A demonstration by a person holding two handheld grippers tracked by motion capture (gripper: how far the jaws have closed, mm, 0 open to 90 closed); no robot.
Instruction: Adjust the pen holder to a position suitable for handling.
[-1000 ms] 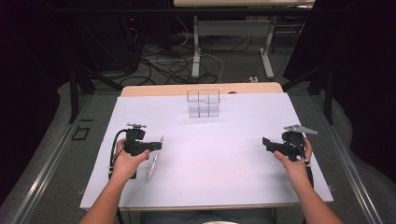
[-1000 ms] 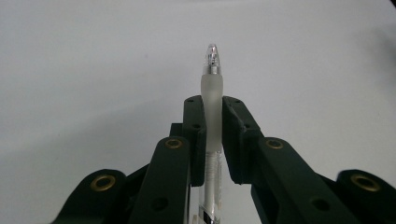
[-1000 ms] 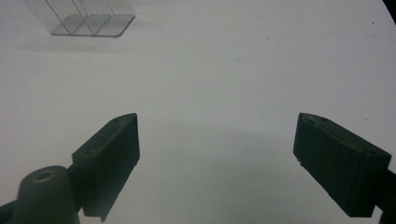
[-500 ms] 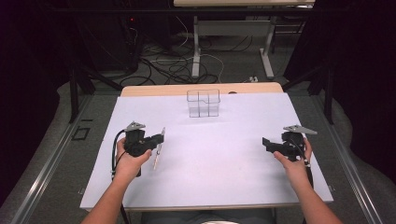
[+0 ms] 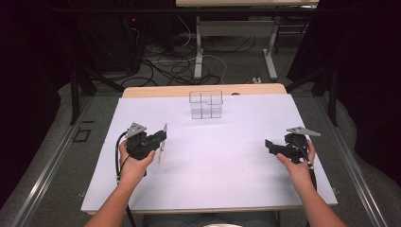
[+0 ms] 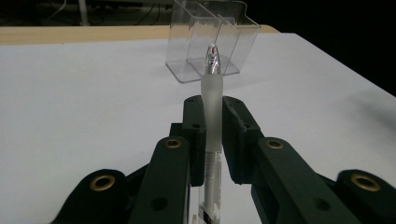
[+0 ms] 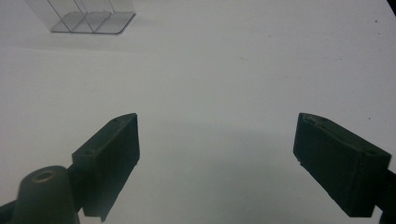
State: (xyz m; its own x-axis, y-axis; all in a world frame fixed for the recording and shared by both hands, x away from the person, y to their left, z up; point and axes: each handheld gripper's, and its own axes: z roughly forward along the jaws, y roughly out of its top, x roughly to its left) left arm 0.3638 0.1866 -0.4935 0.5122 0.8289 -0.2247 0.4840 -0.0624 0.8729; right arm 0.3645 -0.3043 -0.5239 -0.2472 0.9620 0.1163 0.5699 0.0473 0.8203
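Note:
A clear pen [image 6: 212, 88] with a frosted grip stands between the jaws of my left gripper [image 6: 212, 106], which is shut on it, tip pointing up and away. In the high view the left gripper [image 5: 160, 138] is at the left of the white table [image 5: 213, 165], holding the pen [image 5: 163, 137] above the surface. A clear plastic holder with compartments [image 5: 205, 104] stands at the far middle of the table, ahead of the pen [image 6: 210, 37]. My right gripper [image 5: 269, 144] hovers at the right side, jaws wide open with nothing between them [image 7: 217, 140].
The clear holder's base [image 7: 86, 18] appears at the top left of the right gripper view. A wooden strip [image 5: 156, 91] edges the table's far side. Cables and table legs [image 5: 198, 52] lie on the floor beyond.
My left gripper has risen and moved a little forward and right with the pen in it. The right gripper has stayed in place.

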